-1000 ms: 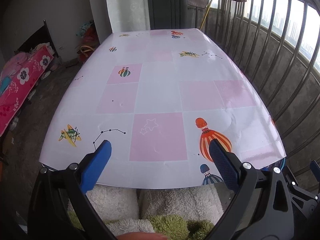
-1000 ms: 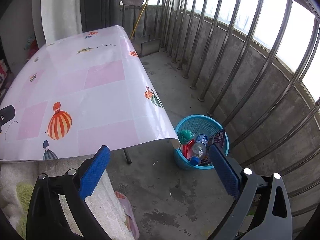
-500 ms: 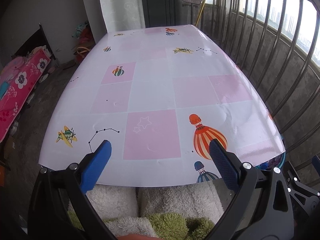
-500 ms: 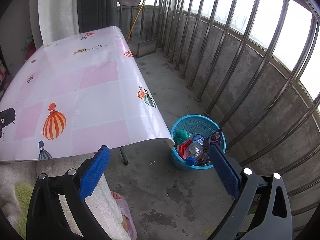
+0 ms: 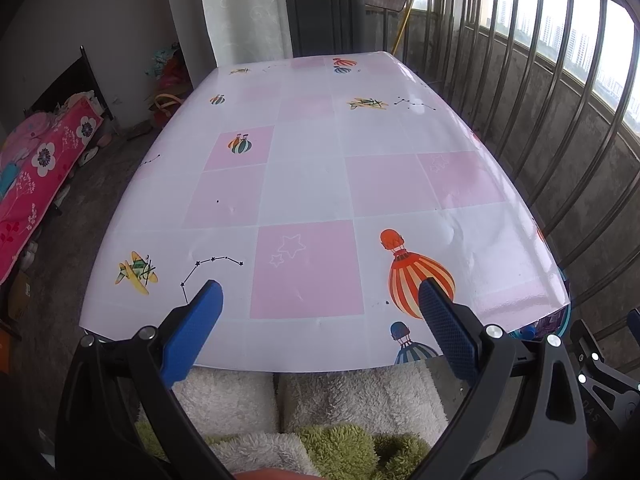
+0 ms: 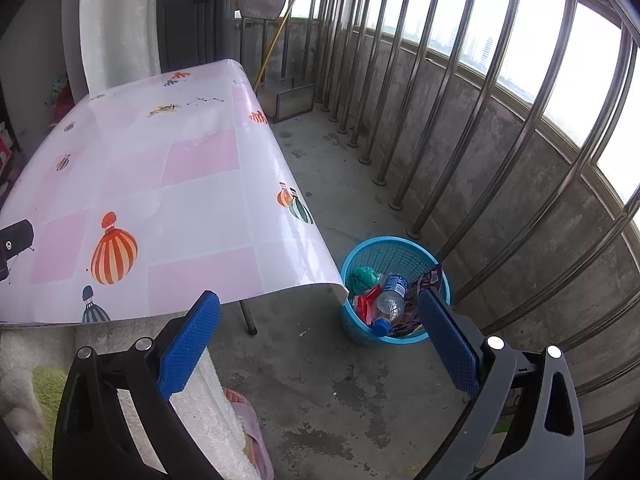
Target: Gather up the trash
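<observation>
A blue plastic basket (image 6: 390, 246) stands on the concrete floor by the table's near right corner. Inside it lie a clear plastic bottle (image 6: 390, 302) with a blue cap, a green crumpled wad (image 6: 362, 278), red wrappers (image 6: 366, 304) and a purple packet (image 6: 428, 280). My right gripper (image 6: 320, 330) hovers open above the floor, its right finger overlapping the basket's rim in view, nothing between its fingers. My left gripper (image 5: 320, 314) is open and empty over the near edge of the table (image 5: 304, 184), whose pink-and-white balloon-print cloth carries no loose items.
A metal railing (image 6: 480, 120) and low concrete wall run along the right. A table leg (image 6: 248, 318) stands left of the basket. A person's fluffy white-and-green garment (image 5: 304, 412) and a pink slipper (image 6: 250, 424) are below the grippers. A pink floral bed (image 5: 36, 176) lies left.
Both views have drifted slightly: the table and the basket sit a little differently in frame. Both grippers stay open and empty.
</observation>
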`<state>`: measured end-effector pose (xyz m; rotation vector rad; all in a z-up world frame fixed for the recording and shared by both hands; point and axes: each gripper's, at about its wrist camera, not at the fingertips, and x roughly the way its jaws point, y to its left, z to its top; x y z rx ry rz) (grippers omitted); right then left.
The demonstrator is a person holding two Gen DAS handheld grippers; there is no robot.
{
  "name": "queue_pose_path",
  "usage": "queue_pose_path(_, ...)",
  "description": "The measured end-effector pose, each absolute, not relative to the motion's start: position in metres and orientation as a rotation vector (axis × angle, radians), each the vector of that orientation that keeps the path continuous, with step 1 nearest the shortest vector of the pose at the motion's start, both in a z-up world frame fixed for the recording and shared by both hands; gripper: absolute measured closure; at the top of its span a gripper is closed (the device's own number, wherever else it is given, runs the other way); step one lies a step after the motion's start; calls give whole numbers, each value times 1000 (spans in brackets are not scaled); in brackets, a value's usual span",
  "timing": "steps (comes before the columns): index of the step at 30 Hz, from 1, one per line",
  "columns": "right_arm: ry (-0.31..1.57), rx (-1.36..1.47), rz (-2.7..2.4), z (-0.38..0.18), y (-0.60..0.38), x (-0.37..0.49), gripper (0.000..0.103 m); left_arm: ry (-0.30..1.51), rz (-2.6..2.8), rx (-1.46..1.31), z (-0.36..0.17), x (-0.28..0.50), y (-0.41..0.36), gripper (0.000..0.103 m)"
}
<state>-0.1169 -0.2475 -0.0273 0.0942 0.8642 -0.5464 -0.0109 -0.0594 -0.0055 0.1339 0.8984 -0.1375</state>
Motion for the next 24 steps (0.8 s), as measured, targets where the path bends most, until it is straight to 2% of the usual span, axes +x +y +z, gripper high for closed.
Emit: queue_pose_path(24,869,98,-545,-27,-249,-117,7,899,-128,132,-5,-14,-59,9)
